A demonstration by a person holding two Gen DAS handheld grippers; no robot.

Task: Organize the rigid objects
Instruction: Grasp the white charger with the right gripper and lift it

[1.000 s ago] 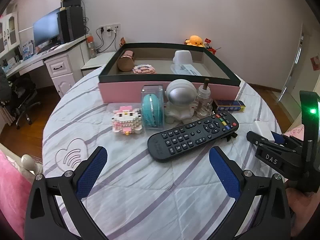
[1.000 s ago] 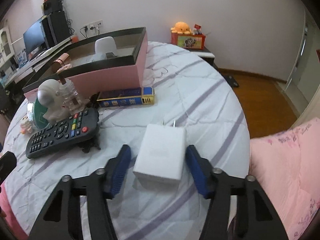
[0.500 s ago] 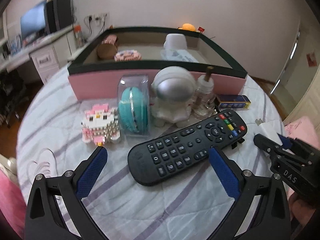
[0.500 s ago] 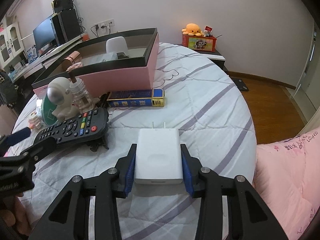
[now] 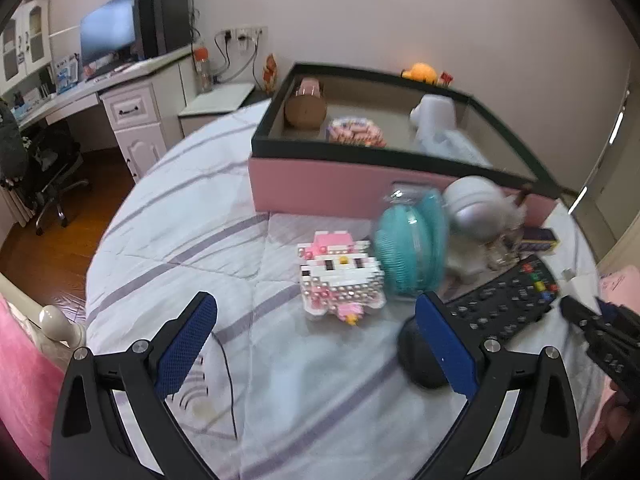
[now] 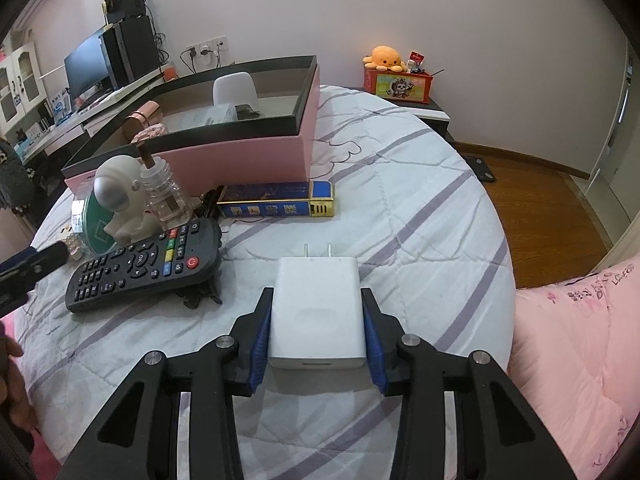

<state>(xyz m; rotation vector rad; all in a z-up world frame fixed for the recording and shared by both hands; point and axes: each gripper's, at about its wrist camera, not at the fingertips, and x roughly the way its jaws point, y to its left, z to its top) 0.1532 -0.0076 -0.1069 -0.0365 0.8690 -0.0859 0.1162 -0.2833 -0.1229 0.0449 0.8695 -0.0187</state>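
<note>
Both pads of the right tool [image 6: 316,334] clamp the white charger [image 6: 316,308], prongs pointing away; left tool [image 5: 316,350] wide, block figure [image 5: 340,276] just ahead.

A bedroom in a home is shown. The work surface is a bed covered with a white quilt [image 6: 420,184] striped in lilac, with a pink blanket [image 6: 576,344] at its edge and a wooden floor [image 6: 552,216] around it. A white desk [image 5: 132,96] with drawers, a monitor [image 5: 108,34] and an office chair [image 5: 48,172] is set along the wall, and a plush orange octopus [image 6: 386,57] is kept on a toy box [image 6: 398,85] on a low stand by the bed.
</note>
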